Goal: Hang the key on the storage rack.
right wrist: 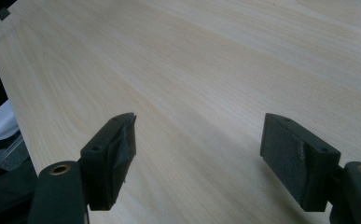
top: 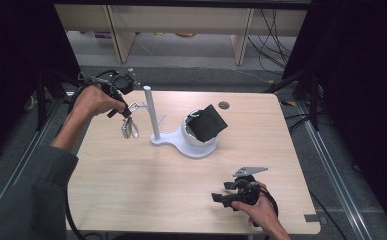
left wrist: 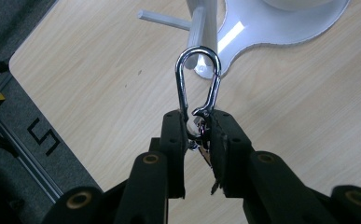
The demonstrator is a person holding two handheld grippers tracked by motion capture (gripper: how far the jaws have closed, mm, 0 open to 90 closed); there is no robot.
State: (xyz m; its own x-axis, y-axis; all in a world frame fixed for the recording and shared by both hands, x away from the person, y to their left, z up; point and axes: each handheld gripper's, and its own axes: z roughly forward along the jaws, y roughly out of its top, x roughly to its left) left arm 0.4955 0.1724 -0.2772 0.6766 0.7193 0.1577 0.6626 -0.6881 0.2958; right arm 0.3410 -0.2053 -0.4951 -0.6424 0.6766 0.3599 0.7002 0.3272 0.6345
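My left gripper (left wrist: 197, 128) is shut on the lower end of a silver carabiner (left wrist: 197, 88), whose loop points toward the white stand's post (left wrist: 202, 25). From above, the left gripper (top: 127, 110) is held up at the table's far left, with the carabiner (top: 134, 105) just left of the post (top: 150, 112). A small metal piece (top: 128, 130) hangs below it. My right gripper (top: 222, 194) rests low near the front edge, open. Its fingers (right wrist: 115, 154) stand wide apart over bare wood.
The stand's white base (top: 197, 149) carries a white bowl (top: 188, 131) with a black object (top: 208, 122) in it. A short side peg (left wrist: 162, 19) sticks out low on the post. A dark round grommet (top: 224, 105) lies at the table's far edge.
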